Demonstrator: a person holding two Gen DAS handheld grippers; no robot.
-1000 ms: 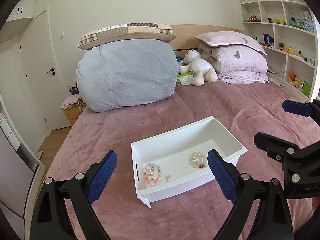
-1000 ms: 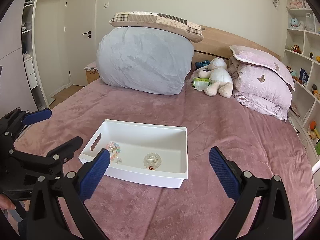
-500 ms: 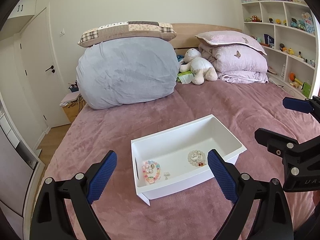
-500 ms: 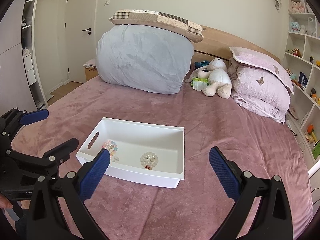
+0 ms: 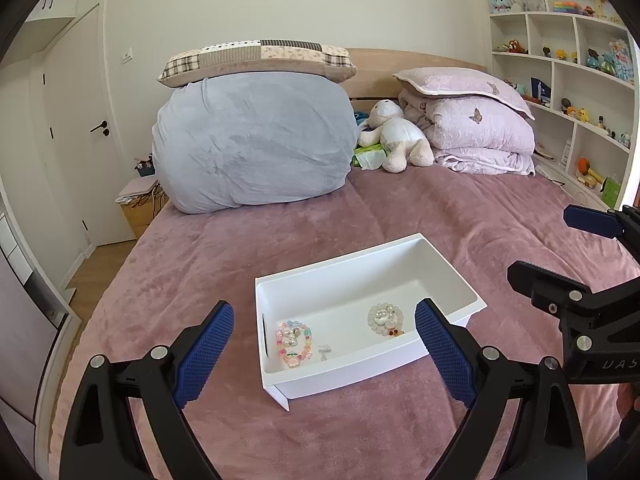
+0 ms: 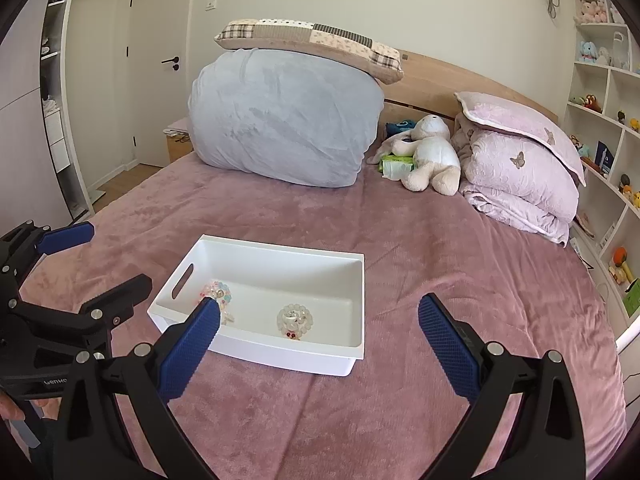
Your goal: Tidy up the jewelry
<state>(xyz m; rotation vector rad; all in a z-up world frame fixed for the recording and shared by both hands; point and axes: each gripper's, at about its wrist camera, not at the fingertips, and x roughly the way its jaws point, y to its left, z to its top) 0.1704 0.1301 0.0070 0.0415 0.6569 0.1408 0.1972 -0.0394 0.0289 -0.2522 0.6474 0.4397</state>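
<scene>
- A bin (image 5: 448,276) sits on the bed (image 5: 280,248).
- In the bin, a bead bracelet (image 5: 294,342) lies left, a second bracelet (image 5: 385,318) right, a small charm (image 5: 324,349) between them, nearer.
- Far behind: a large bundle (image 5: 252,144) left, a plush toy (image 5: 400,138) and pillows (image 5: 476,132) right.

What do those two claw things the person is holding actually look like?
Both look alike. The left gripper and right gripper each have two black plastic arms that spread in a V, studded with silver screws. Each arm ends in a blue finger pad with a fine, grippy grid texture. Pale lettering marks the black bodies. No cables show.
</scene>
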